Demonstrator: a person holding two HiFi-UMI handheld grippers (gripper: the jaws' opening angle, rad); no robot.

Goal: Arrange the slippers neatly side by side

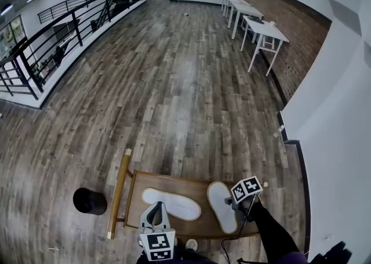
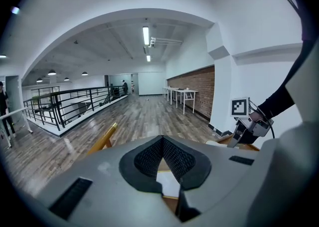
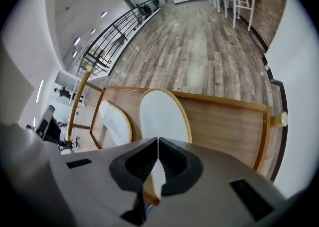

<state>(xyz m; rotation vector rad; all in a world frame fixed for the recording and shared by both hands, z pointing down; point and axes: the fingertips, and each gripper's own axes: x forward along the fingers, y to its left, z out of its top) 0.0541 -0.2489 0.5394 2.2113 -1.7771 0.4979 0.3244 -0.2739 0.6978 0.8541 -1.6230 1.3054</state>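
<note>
Barely begun — on the bench (image 1: 185,183) the left slipper (image 1: 171,203) lies askew to the right slipper (image 1: 219,205). Fingers (image 3: 139,163) of the right gripper (image 3: 157,163) pinch the latter's bench-front end; the left gripper (image 2: 163,161) has its fingers (image 2: 149,158) pressed together, empty.

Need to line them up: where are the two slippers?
left slipper (image 1: 171,203): head view, middle of its white surface.
right slipper (image 1: 219,207): head view, middle of its white surface.
</note>
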